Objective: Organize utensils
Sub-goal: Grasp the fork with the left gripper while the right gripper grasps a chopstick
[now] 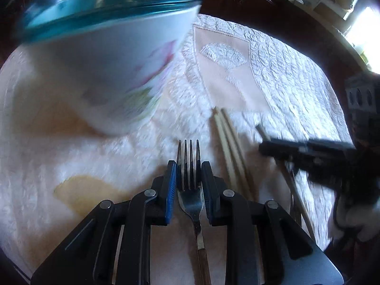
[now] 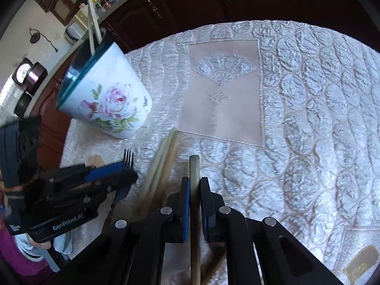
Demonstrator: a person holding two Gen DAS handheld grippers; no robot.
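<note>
Left wrist view: left gripper [image 1: 188, 166] straddling the fork [image 1: 190, 180], blue pads drawn in against both sides of the fork head, apparently gripping it, though actual pressure hard to confirm. Tines pointing straight ahead past the fingertips, handle running back under the tool, so long axis in line with the fingers. Cup [image 1: 106, 66] ahead and to the left, blurred, with sticks already standing in it. Loose chopsticks [image 1: 228, 147] just right of the fingertips on the tablecloth [image 1: 285, 83], lying roughly parallel to the fork. Right gripper [image 1: 306, 152] farther right, dark and blurred, state unreadable from here.

Right wrist view: right gripper [image 2: 195, 190] clamped on a wooden stick [image 2: 194, 166], probably a utensil handle, end poking forward beyond the pads, long axis along the fingers. Cup [image 2: 106, 99] well ahead and to the left, floral side sharp here, two sticks upright inside. Left gripper [image 2: 114, 173] between this tool and the cup, so likely the nearer hand for the coming drop. Loose chopsticks [image 2: 161, 161] just left of the fingers. Fork tines [image 2: 128, 157] showing past the left fingertips.
</note>
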